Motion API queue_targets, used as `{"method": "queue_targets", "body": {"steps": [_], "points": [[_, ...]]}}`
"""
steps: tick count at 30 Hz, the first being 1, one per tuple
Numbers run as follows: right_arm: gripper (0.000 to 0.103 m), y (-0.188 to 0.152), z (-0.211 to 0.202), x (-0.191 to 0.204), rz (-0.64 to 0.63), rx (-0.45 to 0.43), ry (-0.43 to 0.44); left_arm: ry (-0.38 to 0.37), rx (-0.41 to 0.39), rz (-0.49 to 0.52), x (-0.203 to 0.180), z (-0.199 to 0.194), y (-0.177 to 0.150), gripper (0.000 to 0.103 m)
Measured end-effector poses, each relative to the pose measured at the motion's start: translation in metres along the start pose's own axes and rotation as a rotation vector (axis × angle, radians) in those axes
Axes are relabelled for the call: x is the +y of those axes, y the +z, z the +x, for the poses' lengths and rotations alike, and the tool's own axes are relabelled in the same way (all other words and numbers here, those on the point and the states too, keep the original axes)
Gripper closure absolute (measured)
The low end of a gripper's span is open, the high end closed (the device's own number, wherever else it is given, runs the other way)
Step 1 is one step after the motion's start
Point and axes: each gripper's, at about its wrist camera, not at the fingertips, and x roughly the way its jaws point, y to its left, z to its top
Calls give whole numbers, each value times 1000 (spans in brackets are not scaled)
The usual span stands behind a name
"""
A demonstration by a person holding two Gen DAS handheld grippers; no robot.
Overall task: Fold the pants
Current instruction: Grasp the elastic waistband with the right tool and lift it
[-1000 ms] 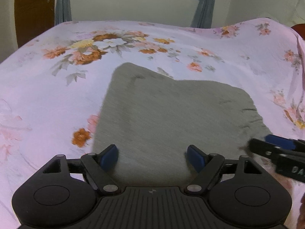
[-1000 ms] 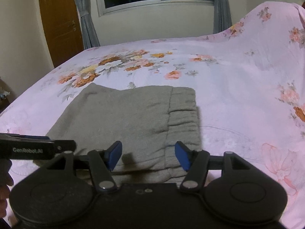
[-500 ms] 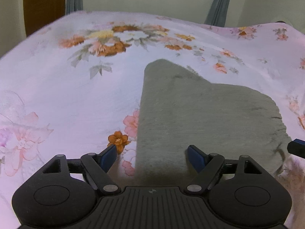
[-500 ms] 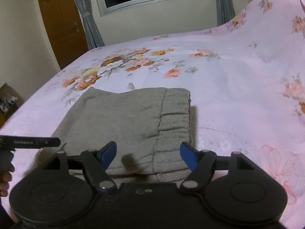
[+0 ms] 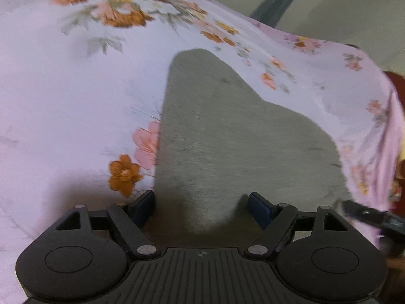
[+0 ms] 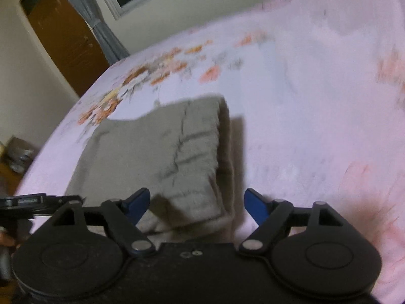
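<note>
Folded grey pants (image 5: 227, 139) lie flat on the pink floral bed sheet (image 5: 63, 101). My left gripper (image 5: 201, 207) hangs open just over their near left part, its left finger (image 5: 143, 206) at the cloth's left edge, and no pad presses on the fabric. In the right wrist view the gathered waistband (image 6: 197, 152) runs along the right side of the pants (image 6: 141, 157). My right gripper (image 6: 196, 202) is over the near right corner with its jaws opening. The cloth lies under the gap, untouched by the pads. Each gripper shows at the edge of the other's view.
The sheet rises over a hump (image 6: 341, 38) at the right. A brown door (image 6: 63, 38), grey curtain (image 6: 101, 25) and window stand beyond the bed. Some clutter (image 6: 17, 157) sits on the floor at left. A hand (image 6: 6, 240) holds the left gripper.
Both grippers have drifted apart, tilted and dipped toward the cloth. The left now sits at the pants' left edge, the right at the waistband side. The right jaws have widened.
</note>
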Motion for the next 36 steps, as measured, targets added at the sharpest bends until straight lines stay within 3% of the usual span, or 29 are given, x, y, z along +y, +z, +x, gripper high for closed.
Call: {"method": "queue_targets", "body": {"steps": [4,8,10,15,18,20,23,27,31,36], "points": [[24,1,12,-31,151,76,147,-115,25,-81,15,6,3,24],[26,-3,30,-51,245,122,270,-193,25,-164,27,15,0,39],[29,-4,39,-54,262,117,313,-213,27,-176,27,20,0,40],[32,0,58,-51,284,111,394,-260,44,-181,16,38,2,40],[41,-1,68,-36,235,93,362,-270,40,-188,6,46,4,40],[46,-1,69,-28,219,71,328,-239,34,-160,-3,48,5,42],[49,-7,61,-18,204,47,273,-144,27,-105,-15,44,6,58],[49,-10,50,1,142,23,193,-42,11,-18,-34,35,7,61],[50,-11,40,9,143,6,181,47,-11,72,-59,30,7,65],[50,-17,16,16,132,-16,197,100,-48,143,-71,13,5,72]]}}
